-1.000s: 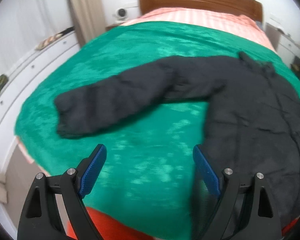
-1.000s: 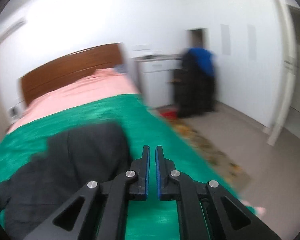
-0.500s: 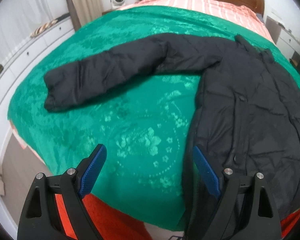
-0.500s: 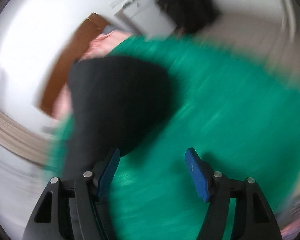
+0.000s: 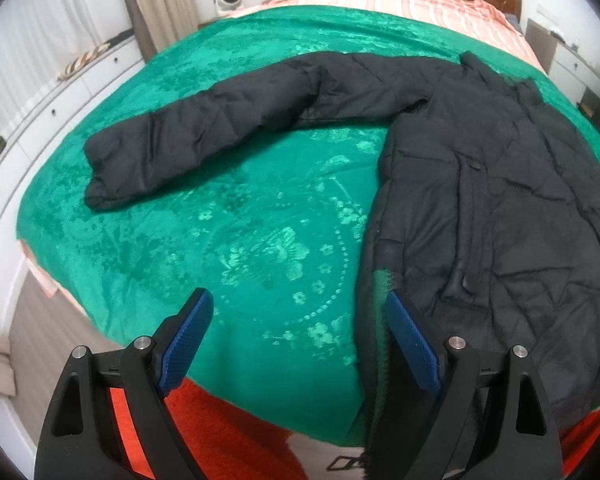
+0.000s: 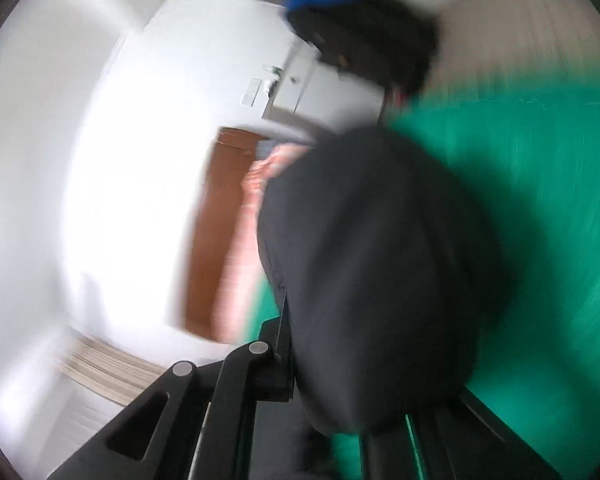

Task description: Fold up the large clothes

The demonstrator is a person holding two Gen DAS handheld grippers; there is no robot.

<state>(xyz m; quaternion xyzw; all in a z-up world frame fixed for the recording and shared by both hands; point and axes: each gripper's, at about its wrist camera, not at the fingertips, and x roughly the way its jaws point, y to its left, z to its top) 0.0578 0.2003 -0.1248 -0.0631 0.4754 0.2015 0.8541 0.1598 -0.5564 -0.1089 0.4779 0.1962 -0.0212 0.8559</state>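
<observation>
Black padded coat (image 5: 480, 184) spread on green blanket (image 5: 228, 240) over bed, one sleeve (image 5: 204, 136) stretched out sideways. Left gripper (image 5: 296, 336) hovers above coat's near edge, fingers wide apart, nothing between. Right gripper (image 6: 288, 364) view badly blurred: fingers look closed, seemingly pinching dark coat fabric.

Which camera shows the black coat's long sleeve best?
The left wrist view: the sleeve lies stretched out, sharp and whole, on the green blanket. The right wrist view is blurred and shows only a dark bulge of the black coat.
</observation>
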